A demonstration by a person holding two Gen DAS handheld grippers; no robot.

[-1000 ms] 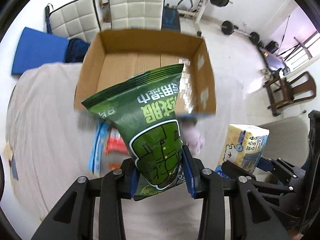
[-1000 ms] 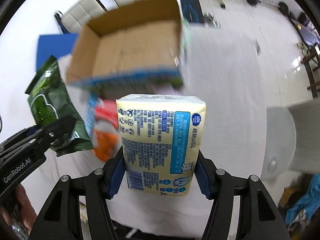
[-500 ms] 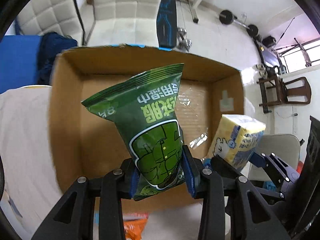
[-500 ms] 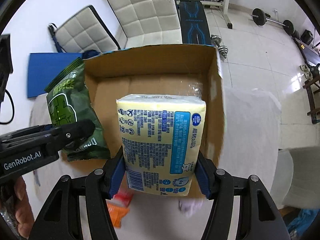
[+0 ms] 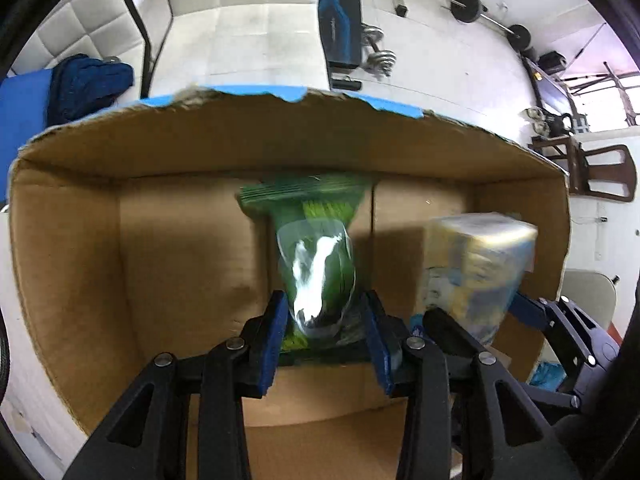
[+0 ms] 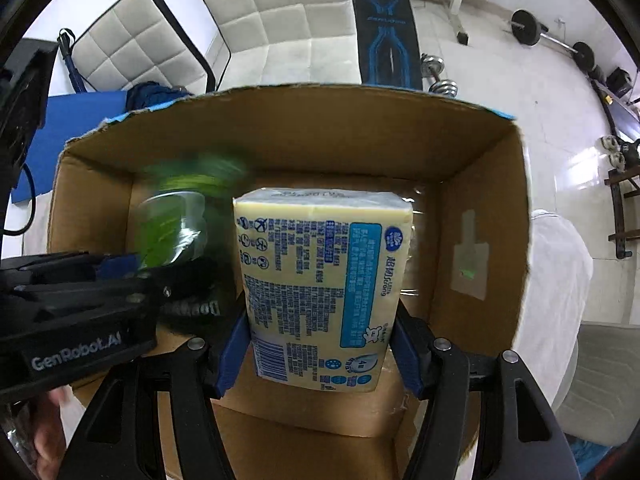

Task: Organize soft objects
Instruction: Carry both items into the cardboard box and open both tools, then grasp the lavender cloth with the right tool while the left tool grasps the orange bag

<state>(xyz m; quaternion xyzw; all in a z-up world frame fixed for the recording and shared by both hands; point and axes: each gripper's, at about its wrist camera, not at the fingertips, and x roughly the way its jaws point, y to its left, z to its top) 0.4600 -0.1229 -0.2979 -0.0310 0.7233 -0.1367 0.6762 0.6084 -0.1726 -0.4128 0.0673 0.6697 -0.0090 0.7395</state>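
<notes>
An open cardboard box [image 5: 72, 264] fills both views [image 6: 480, 184]. My left gripper [image 5: 325, 320] is inside it with the jaws parted around a green snack bag [image 5: 316, 256], which is blurred and tips forward toward the box floor; the bag also shows blurred in the right wrist view [image 6: 176, 216]. My right gripper [image 6: 320, 344] is shut on a yellow tissue pack [image 6: 324, 292] with blue print and holds it inside the box, to the right of the bag. The pack shows blurred in the left wrist view [image 5: 476, 268].
Beyond the box stand two white quilted chairs [image 6: 280, 20], a blue mat [image 6: 72, 128] and a weight bench with dumbbells [image 6: 384, 24] on the tiled floor. A white-covered table edge [image 6: 560, 280] lies to the right of the box.
Both grippers have moved forward and down into the box. The left jaws have parted and the green bag is dropping forward, blurred. The tissue pack stays gripped.
</notes>
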